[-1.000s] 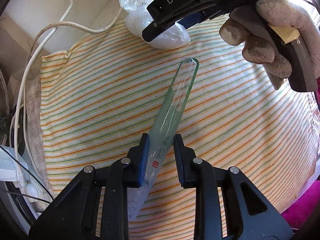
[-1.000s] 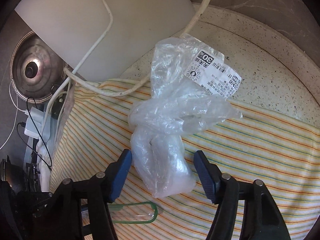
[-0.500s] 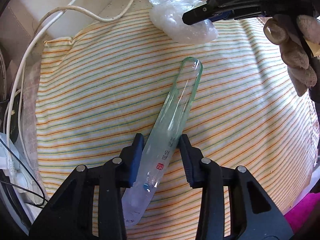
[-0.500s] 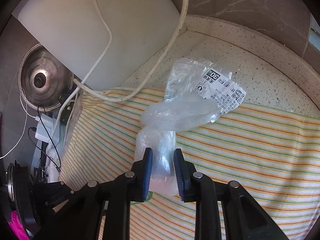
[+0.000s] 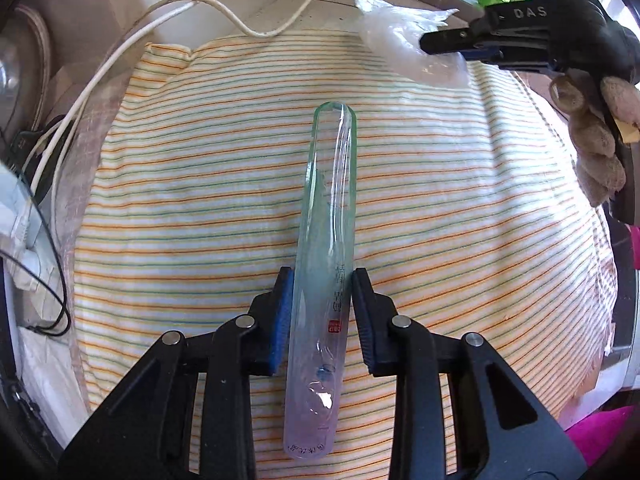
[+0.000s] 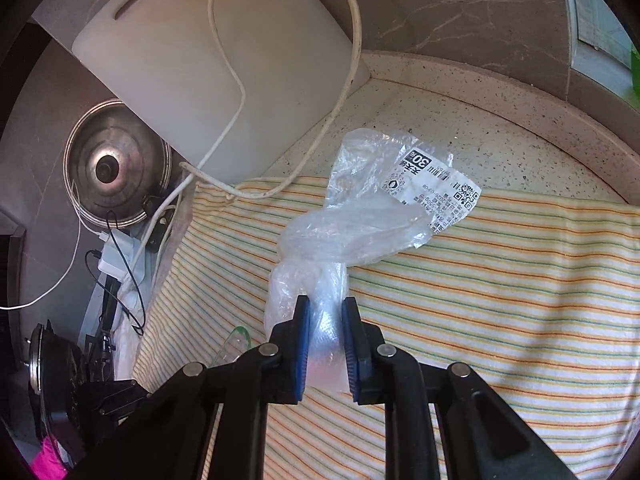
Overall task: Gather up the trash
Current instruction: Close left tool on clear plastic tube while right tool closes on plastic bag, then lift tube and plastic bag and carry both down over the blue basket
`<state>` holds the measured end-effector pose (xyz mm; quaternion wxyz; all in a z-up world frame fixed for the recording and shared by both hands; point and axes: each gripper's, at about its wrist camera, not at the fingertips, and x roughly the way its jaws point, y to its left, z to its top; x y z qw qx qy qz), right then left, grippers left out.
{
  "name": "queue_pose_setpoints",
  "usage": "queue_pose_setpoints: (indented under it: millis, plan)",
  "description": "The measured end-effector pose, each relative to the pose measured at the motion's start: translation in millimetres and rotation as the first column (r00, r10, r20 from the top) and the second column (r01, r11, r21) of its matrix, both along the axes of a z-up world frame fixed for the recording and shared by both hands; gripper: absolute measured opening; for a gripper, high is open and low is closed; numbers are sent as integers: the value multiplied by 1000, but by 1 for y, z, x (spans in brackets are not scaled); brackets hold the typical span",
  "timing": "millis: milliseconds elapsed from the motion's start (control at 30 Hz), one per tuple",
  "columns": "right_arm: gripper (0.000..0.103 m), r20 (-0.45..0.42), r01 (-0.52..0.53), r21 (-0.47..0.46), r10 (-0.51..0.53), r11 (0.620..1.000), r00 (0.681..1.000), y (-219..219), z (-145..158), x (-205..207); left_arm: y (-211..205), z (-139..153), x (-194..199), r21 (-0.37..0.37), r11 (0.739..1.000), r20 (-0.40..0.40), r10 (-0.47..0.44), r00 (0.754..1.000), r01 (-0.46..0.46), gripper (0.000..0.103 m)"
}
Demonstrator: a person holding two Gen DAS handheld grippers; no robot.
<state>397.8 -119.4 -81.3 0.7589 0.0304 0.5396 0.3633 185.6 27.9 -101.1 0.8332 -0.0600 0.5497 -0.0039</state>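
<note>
Your long clear plastic sleeve lies flat on the striped cloth, running straight away from you, its rounded green-edged end far out and its printed end near the camera. Your left tongs straddle it partway along, both pads touching its sides, so they are closed onto the sleeve. Off at the cloth's far right edge sits the knotted clear plastic bag, its white printed label reaching onto the speckled worktop. Your right tongs are pinched narrow on the bag's lower part, below the knot, with the plastic squeezed between the blue pads. Your gloved right hand shows in the left wrist view behind those tongs. A white cable loops over the cloth's far edge beside a white cutting board, with a steel pot lid further left.
</note>
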Motion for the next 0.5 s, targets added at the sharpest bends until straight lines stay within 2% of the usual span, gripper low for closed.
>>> queue_pose_setpoints:
  millis: [167, 333, 500]
  plan:
    - [14, 12, -12, 46, 12, 999, 1000, -13, 15, -23, 11, 10, -27, -43, 993, 42, 116, 992, -114, 29]
    - [14, -9, -36, 84, 37, 996, 999, -24, 21, -54, 16, 21, -32, -44, 989, 64, 146, 987, -143, 29]
    - [14, -7, -60, 101, 61, 993, 998, -37, 26, -95, 11, 30, -56, -27, 988, 83, 151, 985, -149, 29]
